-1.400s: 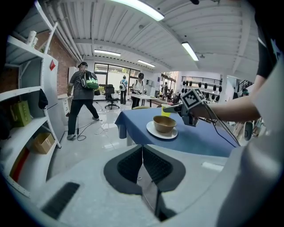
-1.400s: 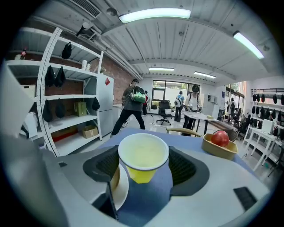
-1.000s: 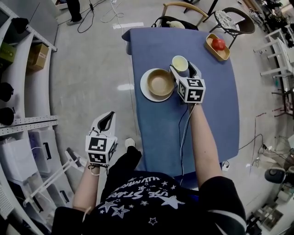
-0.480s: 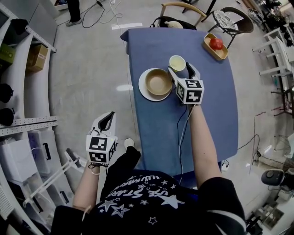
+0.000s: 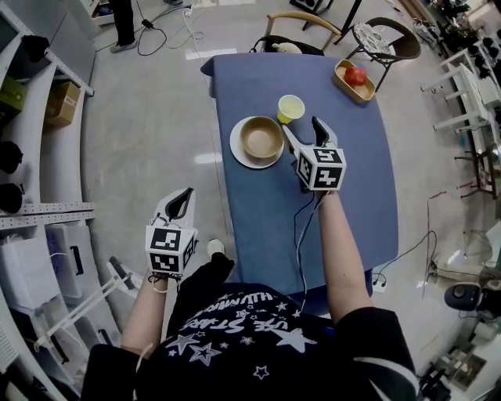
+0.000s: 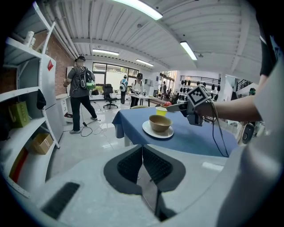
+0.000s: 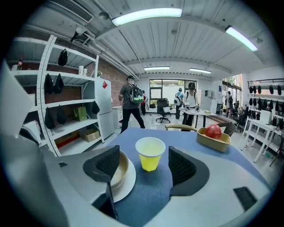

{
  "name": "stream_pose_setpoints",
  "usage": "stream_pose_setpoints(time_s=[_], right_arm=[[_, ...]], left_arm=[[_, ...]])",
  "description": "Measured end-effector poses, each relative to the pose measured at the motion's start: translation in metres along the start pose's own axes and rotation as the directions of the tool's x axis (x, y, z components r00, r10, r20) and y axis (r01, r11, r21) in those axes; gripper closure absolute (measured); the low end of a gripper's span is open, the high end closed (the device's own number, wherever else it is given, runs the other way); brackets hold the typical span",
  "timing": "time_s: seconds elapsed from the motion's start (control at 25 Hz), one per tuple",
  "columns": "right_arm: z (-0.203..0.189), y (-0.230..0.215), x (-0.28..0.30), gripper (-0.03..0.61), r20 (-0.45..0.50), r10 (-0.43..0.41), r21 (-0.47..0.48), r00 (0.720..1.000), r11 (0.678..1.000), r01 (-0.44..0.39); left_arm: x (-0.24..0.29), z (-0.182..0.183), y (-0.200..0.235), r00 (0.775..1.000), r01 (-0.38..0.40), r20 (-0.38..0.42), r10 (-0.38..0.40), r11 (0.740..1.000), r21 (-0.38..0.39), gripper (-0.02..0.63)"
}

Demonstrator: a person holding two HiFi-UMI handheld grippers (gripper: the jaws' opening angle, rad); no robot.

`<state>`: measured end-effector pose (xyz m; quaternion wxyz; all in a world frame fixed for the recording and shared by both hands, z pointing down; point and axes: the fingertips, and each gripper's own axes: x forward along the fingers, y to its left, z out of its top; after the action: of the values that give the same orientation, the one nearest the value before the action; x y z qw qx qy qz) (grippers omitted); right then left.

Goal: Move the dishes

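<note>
A tan bowl (image 5: 261,137) sits on a white plate (image 5: 237,151) at the left side of the blue table (image 5: 344,196). A yellow paper cup (image 5: 290,107) stands upright just behind them. My right gripper (image 5: 301,128) is open above the table, a little short of the cup, holding nothing. In the right gripper view the cup (image 7: 150,153) stands just beyond the right gripper (image 7: 145,165), centred on its gap, with the bowl (image 7: 120,170) behind the left finger. My left gripper (image 5: 179,205) hangs shut and empty over the floor, left of the table. Its closed fingers (image 6: 153,165) point at the bowl (image 6: 160,123).
A wooden tray (image 5: 350,84) with a red apple (image 5: 356,75) lies at the table's far right corner. Two chairs (image 5: 302,23) stand behind the table. White shelving (image 5: 31,204) runs along the left. A person (image 6: 81,93) stands far off on the floor.
My right gripper has drawn back toward me, so the gap to the yellow cup has grown. The left gripper has stayed where it was.
</note>
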<state>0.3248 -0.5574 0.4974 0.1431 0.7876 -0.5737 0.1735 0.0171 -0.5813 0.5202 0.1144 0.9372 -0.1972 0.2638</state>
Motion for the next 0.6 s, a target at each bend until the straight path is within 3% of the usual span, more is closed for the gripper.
stream_pose_setpoints(time_s=[0.28,0.6], right_arm=[[-0.016,0.034,-0.014,0.327,-0.081,0.064,0.074,0.995,0.996,-0.058],[-0.046,0.046,-0.004,0.396,-0.201,0.089,0.226,0.976,0.973,-0.042]], left_arm=[[-0.011,0.001,-0.008,1.000,-0.004,0.026,0.004,1.000,-0.016,0.592],[-0.021,-0.001,-0.006,0.999,-0.017,0.042,0.018,0.999,-0.027,0.592]])
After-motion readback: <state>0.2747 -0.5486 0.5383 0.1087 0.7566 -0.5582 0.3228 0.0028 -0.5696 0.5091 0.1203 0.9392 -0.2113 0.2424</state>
